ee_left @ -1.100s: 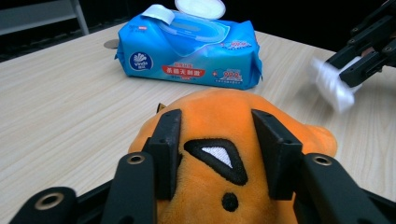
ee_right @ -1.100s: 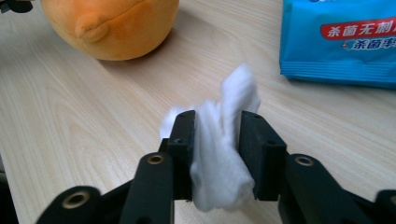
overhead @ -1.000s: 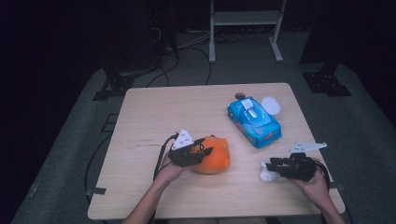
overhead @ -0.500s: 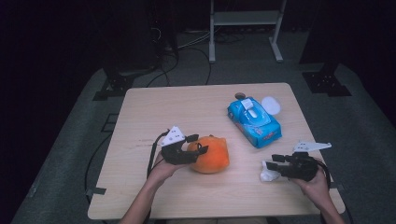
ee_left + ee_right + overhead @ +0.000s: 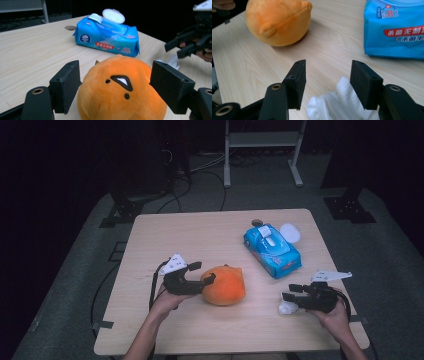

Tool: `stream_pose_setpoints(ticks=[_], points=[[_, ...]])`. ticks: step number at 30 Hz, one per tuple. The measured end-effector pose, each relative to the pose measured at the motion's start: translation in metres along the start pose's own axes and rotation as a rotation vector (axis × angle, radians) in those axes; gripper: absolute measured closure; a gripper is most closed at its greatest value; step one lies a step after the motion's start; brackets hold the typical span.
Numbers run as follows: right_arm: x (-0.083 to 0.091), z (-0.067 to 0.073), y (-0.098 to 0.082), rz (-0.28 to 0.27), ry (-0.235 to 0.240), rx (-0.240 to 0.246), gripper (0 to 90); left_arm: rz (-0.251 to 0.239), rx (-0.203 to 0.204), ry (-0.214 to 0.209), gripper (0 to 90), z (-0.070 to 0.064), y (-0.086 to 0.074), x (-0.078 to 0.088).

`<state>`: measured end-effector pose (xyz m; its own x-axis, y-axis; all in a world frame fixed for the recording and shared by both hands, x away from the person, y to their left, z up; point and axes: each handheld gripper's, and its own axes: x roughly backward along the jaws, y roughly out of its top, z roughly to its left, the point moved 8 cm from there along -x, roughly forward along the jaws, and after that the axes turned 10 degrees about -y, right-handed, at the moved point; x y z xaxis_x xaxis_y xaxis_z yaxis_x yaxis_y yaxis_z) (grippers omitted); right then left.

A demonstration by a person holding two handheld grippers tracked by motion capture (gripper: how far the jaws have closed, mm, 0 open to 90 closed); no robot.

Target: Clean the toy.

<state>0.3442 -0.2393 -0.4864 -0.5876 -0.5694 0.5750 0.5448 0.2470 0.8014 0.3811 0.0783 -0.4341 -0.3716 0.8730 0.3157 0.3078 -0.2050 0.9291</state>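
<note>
High view: reading everything off the wipes pack [image 5: 272,251]. Left gripper [image 5: 202,272] sits left of the pack, at the orange plush [image 5: 224,285]. Its jaws have just been opening and now stand either side of the plush, with gaps at both pads in the left gripper view [image 5: 117,82], so I judge it released and resting on the table [image 5: 200,235], near the front and well left of the pack.

Pack itself is blue, lid flipped open, at the far right of the table. A small dark disc [image 5: 257,222] lies just behind it.

Right gripper [image 5: 290,296] is in front of the pack, near the table's right edge. Its jaws have just been opening too; they stand wide over a crumpled white wipe [image 5: 334,105], pads not pressing.

Progress, as a guess: a wipe is out and both items are let go; wiping the plush looks not yet done.

Writing: red band with white Chinese characters on the pack [image 5: 403,32], a round blue logo [image 5: 85,38] too small to read.
</note>
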Motion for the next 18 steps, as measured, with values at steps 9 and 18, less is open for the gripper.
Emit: stream_pose_setpoints(ticks=[9, 18], points=[[-0.002, 0.003, 0.000, 0.006, 0.003, -0.001, 44.3, 0.032, 0.030, 0.027, 21.4, 0.009, -0.019, 0.014], [-0.003, 0.004, -0.001, 0.013, 0.002, 0.003, 43.4, 0.065, 0.047, 0.067, 20.1, 0.014, -0.037, 0.027]])
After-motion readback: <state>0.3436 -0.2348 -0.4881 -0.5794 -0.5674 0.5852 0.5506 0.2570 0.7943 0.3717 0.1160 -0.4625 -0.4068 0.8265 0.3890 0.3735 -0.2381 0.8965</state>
